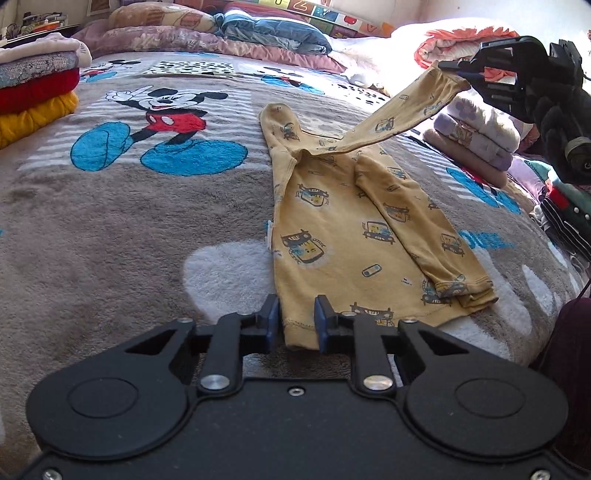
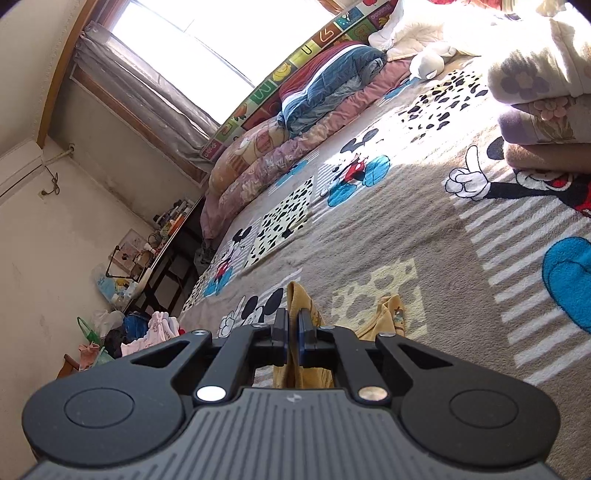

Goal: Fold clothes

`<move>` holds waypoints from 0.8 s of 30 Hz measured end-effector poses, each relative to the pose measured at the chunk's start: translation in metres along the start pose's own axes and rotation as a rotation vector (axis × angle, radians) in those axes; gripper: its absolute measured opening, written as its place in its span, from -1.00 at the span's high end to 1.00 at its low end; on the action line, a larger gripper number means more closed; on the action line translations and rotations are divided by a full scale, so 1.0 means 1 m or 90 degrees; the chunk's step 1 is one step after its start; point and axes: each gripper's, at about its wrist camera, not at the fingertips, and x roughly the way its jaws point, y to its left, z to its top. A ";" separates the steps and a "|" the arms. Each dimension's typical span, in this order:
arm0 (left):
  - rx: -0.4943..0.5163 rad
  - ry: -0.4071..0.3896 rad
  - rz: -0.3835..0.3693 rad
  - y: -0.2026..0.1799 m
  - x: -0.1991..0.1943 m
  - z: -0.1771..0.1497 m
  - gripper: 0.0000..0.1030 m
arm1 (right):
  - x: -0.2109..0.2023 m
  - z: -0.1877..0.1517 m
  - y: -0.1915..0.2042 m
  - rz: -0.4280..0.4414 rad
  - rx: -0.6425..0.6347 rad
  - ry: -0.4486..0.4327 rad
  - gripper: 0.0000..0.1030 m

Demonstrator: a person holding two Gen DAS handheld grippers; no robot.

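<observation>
A small yellow long-sleeved shirt (image 1: pixel 332 229) with a car print lies lengthwise on the bed, hem toward me. One sleeve is folded across its body. My left gripper (image 1: pixel 297 317) is open, its fingers either side of the hem's near corner. My right gripper (image 1: pixel 461 70) is shut on the other sleeve's cuff (image 1: pixel 447 83) and holds that sleeve up above the bed at the far right. In the right wrist view the right gripper (image 2: pixel 292 325) pinches yellow cloth (image 2: pixel 301 299), which sticks out past the pads.
The bed has a grey Mickey Mouse blanket (image 1: pixel 129 206). Folded clothes are stacked at the left (image 1: pixel 37 92) and at the right (image 1: pixel 476 136). Pillows and quilts (image 1: pixel 229 33) line the far edge. A cluttered desk (image 2: pixel 162 236) stands by the wall.
</observation>
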 end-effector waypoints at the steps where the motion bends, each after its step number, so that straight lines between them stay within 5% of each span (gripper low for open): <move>1: 0.007 -0.004 0.007 -0.003 0.000 0.001 0.85 | 0.001 0.003 0.001 -0.001 -0.001 -0.002 0.86; 4: 0.055 -0.022 0.036 -0.018 0.000 0.006 0.90 | 0.004 0.014 0.005 -0.006 -0.005 -0.008 0.86; 12: 0.110 -0.032 0.010 -0.051 0.003 0.014 0.96 | 0.010 0.035 0.017 -0.012 -0.032 -0.016 0.86; 24: 0.110 -0.004 -0.013 -0.071 0.022 0.017 0.97 | 0.010 0.048 0.016 -0.014 -0.038 -0.025 0.86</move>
